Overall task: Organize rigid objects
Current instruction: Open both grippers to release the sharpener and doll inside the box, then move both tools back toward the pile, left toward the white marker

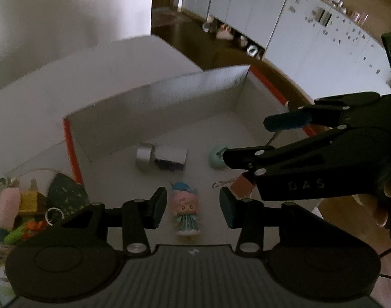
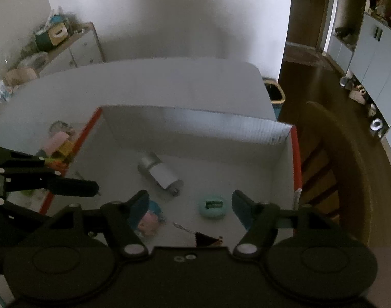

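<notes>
A white box with red edges (image 1: 195, 97) (image 2: 221, 125) stands on the table. Inside lie a silver cylinder (image 1: 159, 157) (image 2: 160, 173), a mint round case (image 1: 217, 157) (image 2: 212, 206), a pink-haired doll (image 1: 186, 209) (image 2: 149, 219) and a small tag with a metal clasp (image 1: 239, 184) (image 2: 205, 238). My left gripper (image 1: 192, 206) is open over the box with the doll between its fingers, not touching. My right gripper (image 2: 189, 206) is open above the box floor, empty, near the mint case; it also shows in the left wrist view (image 1: 246, 141).
Loose items lie on the table left of the box: a pink block (image 1: 8, 205) (image 2: 55, 140), a yellow piece (image 1: 28, 200), a green toy (image 1: 15, 233) and a key ring (image 1: 53, 215). A wooden chair (image 2: 344, 169) stands right of the box. Cabinets (image 1: 298, 25) line the far wall.
</notes>
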`<control>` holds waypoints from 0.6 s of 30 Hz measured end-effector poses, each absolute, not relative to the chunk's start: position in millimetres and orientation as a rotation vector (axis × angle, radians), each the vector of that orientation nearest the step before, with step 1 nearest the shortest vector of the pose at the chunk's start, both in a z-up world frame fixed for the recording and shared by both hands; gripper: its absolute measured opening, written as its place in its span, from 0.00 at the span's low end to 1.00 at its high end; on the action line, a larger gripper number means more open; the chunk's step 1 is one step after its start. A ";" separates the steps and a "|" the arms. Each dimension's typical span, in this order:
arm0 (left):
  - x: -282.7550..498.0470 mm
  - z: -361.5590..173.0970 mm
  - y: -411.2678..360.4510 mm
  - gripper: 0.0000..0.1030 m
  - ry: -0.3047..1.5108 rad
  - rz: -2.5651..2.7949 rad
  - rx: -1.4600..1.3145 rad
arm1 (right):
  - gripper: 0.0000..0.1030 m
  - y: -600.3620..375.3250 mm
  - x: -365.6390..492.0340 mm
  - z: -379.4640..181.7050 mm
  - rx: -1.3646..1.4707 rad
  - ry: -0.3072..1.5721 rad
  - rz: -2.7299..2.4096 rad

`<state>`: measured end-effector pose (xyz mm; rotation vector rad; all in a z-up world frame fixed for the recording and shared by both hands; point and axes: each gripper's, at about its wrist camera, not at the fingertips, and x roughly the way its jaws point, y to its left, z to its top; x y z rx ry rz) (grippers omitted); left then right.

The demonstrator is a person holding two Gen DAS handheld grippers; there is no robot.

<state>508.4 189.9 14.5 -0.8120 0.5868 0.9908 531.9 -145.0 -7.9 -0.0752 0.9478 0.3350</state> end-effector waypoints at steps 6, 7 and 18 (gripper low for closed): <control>492.7 32.8 168.3 0.43 0.518 1.026 -0.765 | 0.73 -141.8 512.8 10.1 -0.044 0.895 0.335; 493.9 32.3 167.9 0.43 0.509 1.031 -0.758 | 0.73 -141.3 508.2 14.0 -0.044 0.883 0.337; 451.2 45.8 129.8 0.53 0.416 1.104 -0.697 | 0.80 -116.6 471.5 32.4 0.022 0.798 0.351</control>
